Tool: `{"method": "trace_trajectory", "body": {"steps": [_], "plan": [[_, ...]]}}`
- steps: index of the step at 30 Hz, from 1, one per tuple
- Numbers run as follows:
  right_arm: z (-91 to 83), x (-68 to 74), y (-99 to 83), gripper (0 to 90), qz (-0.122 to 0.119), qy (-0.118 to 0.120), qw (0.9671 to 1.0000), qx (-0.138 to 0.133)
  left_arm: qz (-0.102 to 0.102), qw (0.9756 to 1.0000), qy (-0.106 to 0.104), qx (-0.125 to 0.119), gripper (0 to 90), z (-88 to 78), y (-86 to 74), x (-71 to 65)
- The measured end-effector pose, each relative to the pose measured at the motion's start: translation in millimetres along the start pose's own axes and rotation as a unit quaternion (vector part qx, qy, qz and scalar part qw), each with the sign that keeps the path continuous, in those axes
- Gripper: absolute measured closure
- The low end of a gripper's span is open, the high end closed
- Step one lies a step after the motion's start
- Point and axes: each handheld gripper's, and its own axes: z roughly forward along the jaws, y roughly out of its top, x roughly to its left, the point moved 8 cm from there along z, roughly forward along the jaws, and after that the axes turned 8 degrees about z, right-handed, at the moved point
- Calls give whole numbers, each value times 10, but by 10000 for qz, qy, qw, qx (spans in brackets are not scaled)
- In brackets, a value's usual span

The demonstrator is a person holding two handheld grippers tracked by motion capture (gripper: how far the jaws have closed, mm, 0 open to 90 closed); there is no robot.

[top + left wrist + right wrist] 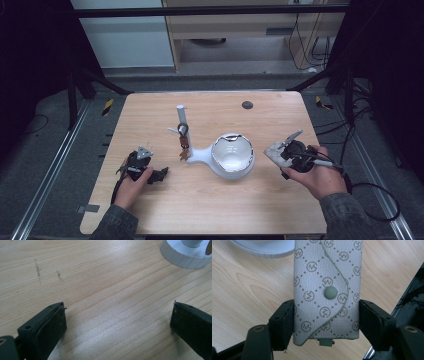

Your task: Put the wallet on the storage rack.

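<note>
Right gripper (325, 327) fingers clamp the snapped-shut grey key pouch (327, 290) above the table (242, 297)

A pale wooden worktop (210, 210) carries a white stand (202, 156) whose round base sits near the middle, with an upright white post (181, 119) behind it where keys (183, 142) hang. A small dark round disc (247, 105) lies near the far edge. Faint dark scuff marks (38, 271) streak the wood grain.

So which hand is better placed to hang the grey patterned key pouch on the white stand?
Right: the right gripper already clamps the grey patterned key pouch; the left gripper is open over bare table.
</note>
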Motion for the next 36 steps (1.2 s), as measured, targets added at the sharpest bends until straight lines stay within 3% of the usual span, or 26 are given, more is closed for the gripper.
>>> {"method": "trace_trajectory", "body": {"steps": [11, 36], "plan": [[-202, 67, 169, 318, -410, -119, 9990, -128, -2, 10000, 0, -2, 0, 0, 0, 0], [-394, 307, 435, 318, -985, -183, 9948, -199, -2, 10000, 4, -14, 0, 2, 3, 1]]}}
